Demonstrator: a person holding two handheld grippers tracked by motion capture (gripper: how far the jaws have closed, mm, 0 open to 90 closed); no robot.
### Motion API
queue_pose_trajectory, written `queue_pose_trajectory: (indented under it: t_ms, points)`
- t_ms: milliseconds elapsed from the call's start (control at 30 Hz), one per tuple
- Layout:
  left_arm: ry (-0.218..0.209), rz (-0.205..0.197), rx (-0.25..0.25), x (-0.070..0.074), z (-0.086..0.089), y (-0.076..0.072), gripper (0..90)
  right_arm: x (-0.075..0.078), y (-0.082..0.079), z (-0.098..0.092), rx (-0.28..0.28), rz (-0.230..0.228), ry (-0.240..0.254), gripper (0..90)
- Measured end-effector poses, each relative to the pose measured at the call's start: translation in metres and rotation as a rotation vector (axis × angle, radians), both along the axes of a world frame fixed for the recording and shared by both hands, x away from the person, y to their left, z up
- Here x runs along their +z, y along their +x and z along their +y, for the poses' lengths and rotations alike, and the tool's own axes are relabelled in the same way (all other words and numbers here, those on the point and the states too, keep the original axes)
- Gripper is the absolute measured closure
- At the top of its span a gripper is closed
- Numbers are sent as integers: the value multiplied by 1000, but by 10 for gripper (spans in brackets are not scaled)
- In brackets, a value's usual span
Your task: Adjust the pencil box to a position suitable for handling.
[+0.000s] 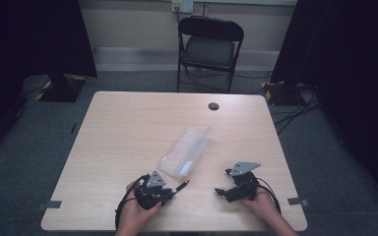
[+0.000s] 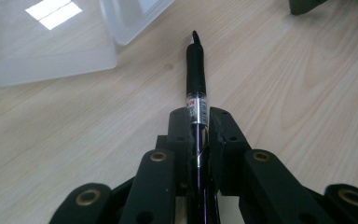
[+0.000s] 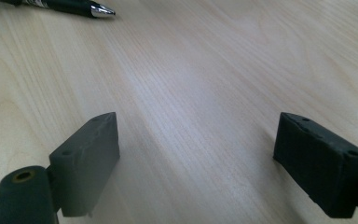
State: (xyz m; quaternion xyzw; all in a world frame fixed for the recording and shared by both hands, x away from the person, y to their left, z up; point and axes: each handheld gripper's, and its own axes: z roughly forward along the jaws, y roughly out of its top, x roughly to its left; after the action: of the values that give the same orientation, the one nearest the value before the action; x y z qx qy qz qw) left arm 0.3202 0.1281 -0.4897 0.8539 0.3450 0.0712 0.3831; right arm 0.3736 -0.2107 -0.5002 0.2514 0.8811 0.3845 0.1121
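Black pen [image 2: 196,74], clear plastic case [image 1: 184,151], pale woodgrain table [image 1: 123,137]

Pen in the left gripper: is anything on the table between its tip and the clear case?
Nothing visible. The pen is clamped in the left gripper, its tip aimed toward the clear case. Bare table lies between tip and case. The right gripper stands open, off to the side.
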Motion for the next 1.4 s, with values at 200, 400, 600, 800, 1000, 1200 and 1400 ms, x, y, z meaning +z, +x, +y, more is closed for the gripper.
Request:
queue_pose_trajectory:
  t_ms: [200, 400, 600, 800, 1000, 1200, 1400]
  points:
    - [2, 12, 19, 1, 16, -4, 798, 0, 0, 0, 1, 1, 0, 131]
    - [-4, 25, 35, 1, 29, -5, 798, 0, 0, 0, 1, 1, 0, 130]
    - [-10, 35, 39, 1, 34, -5, 797, 0, 0, 0, 1, 1, 0, 130]
    - [-43, 19, 65, 2, 39, -4, 693, 0, 0, 0, 1, 1, 0, 130]
    - [-71, -21, 79, 4, 31, 1, 603, 0, 0, 0, 0, 1, 0, 130]
    - [-38, -28, 69, -4, 18, 5, 604, 0, -1, 0, -5, -2, -1, 130]
    - [9, -44, 65, -2, 16, 3, 732, 0, -1, 0, -4, -1, 0, 130]
